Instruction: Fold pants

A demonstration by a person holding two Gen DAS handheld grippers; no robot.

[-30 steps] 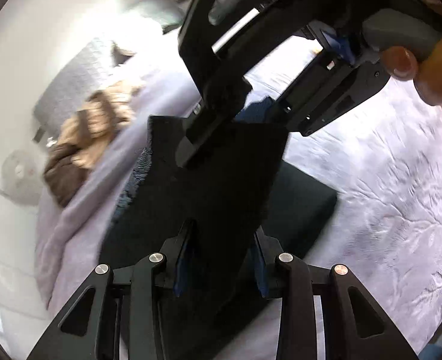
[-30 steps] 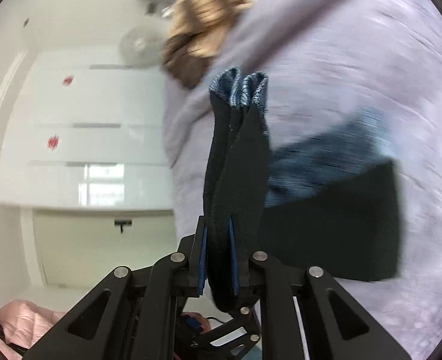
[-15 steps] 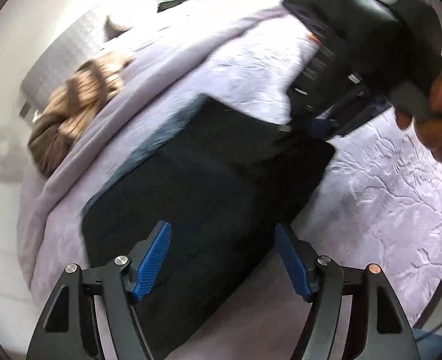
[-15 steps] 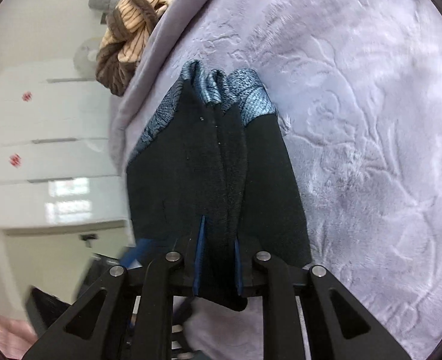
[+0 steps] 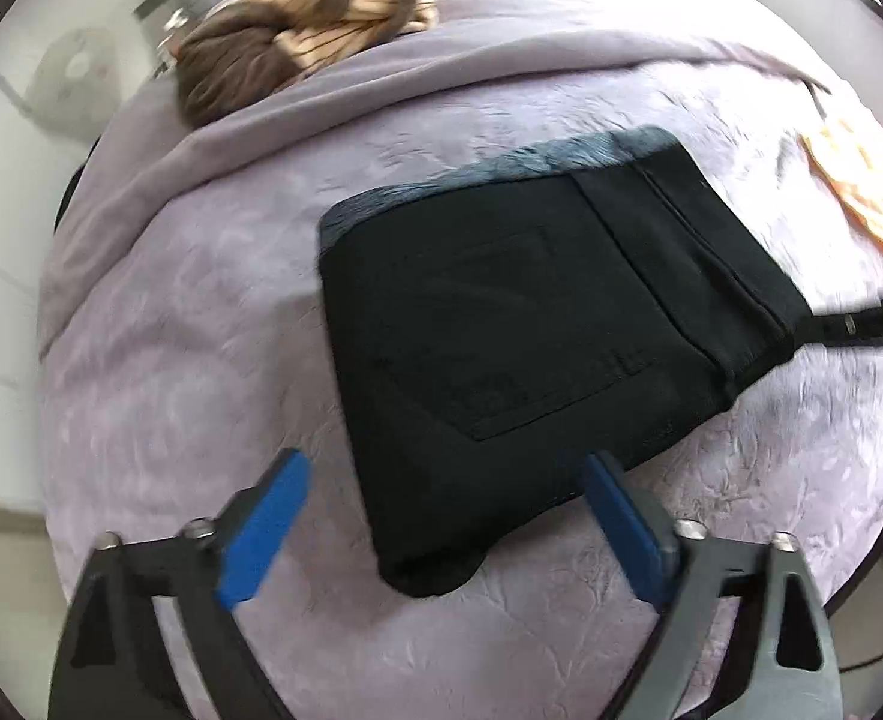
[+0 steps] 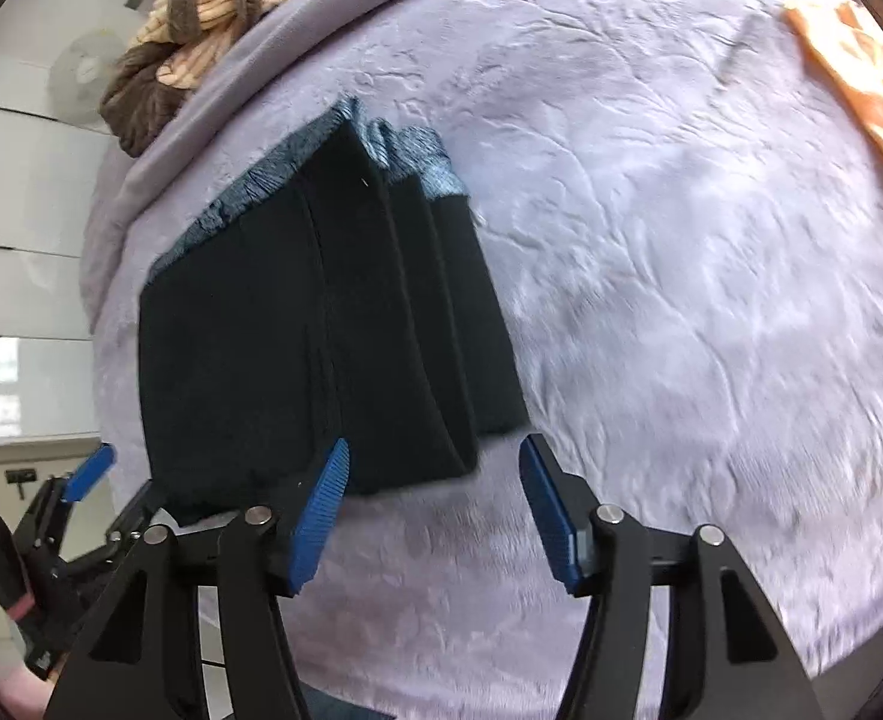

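The black pants (image 5: 519,348) lie folded in a compact stack on the lavender bedspread (image 5: 201,360), frayed blue hems at the far edge. They also show in the right wrist view (image 6: 321,348). My left gripper (image 5: 441,516) is open and empty, its blue pads either side of the stack's near corner, just above it. My right gripper (image 6: 435,510) is open and empty, just off the stack's near edge. The left gripper shows at the lower left of the right wrist view (image 6: 81,480).
A brown and tan striped garment (image 5: 303,60) lies bunched at the far side of the bed, also in the right wrist view (image 6: 201,36). An orange patterned cloth (image 6: 861,72) lies at the right. A fan (image 6: 81,78) stands past the bed's left edge.
Both grippers held the pants up a second ago. The left let go first, then the right laid the fold down and opened. Both have drawn back from the stack.
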